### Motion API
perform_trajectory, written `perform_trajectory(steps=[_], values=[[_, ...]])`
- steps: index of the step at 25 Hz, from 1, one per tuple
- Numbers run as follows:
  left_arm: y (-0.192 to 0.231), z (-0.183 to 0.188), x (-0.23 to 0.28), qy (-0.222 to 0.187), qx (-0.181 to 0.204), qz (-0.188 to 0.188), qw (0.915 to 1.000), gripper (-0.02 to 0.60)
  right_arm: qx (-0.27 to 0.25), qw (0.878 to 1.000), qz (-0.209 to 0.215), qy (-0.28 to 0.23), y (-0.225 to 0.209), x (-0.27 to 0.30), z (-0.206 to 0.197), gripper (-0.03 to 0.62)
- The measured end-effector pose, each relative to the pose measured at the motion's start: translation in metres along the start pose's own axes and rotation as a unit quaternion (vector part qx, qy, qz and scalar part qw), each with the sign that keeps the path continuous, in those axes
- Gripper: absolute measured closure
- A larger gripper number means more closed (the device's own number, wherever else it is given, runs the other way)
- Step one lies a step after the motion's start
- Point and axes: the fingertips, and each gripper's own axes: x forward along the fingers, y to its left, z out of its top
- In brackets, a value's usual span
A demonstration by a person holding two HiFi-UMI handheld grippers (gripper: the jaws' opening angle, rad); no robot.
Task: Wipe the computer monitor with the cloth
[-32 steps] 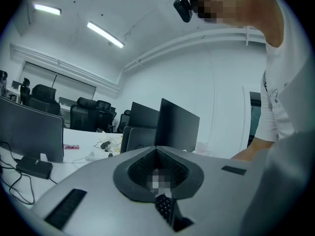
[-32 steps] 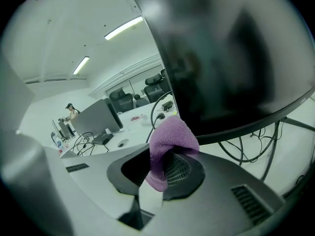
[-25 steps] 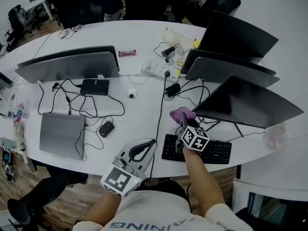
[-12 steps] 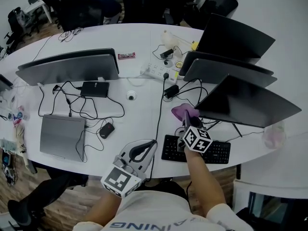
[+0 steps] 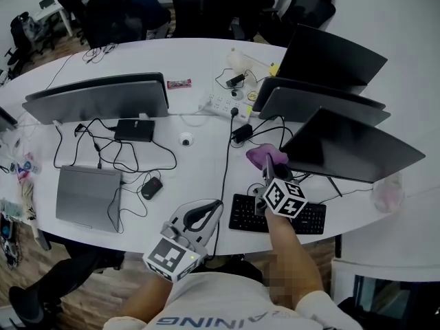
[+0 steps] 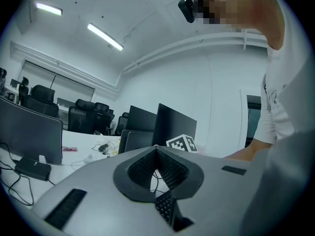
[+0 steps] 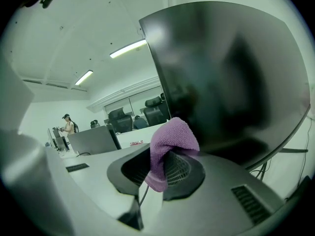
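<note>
My right gripper [image 5: 269, 163] is shut on a purple cloth [image 5: 262, 156], held up beside the lower left corner of the nearest dark monitor [image 5: 350, 146]. In the right gripper view the cloth [image 7: 170, 144] bunches between the jaws, and the monitor's black screen [image 7: 231, 77] fills the right side just beyond it. I cannot tell whether the cloth touches the screen. My left gripper [image 5: 206, 214] hangs near the table's front edge, shut and empty. In the left gripper view its jaws [image 6: 156, 166] meet at the tip with nothing between them.
A black keyboard [image 5: 276, 218] lies under my right arm. Two more monitors [image 5: 316, 98] stand behind the near one, and another monitor [image 5: 100, 95] at left. A laptop [image 5: 88, 192], a mouse [image 5: 151, 187], a power strip [image 5: 225, 103] and cables lie on the white table [image 5: 199, 163].
My right gripper with the cloth has edged slightly up and toward the near monitor's corner. The left gripper has stayed where it was.
</note>
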Motion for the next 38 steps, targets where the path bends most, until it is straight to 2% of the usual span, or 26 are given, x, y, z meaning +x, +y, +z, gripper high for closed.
perform_trajectory(steps=[30,38], values=[[-0.012,0.018,-0.002,-0.027,0.009,-0.014,0.9995,0.575,-0.014,0.995,0.001,-0.094,0.034,-0.039,0.112,0.539],[-0.010,0.019,-0.002,-0.031,0.007,-0.015,0.9994,0.574,-0.042,0.992,0.003,-0.120,0.047,-0.051,0.147,0.539]])
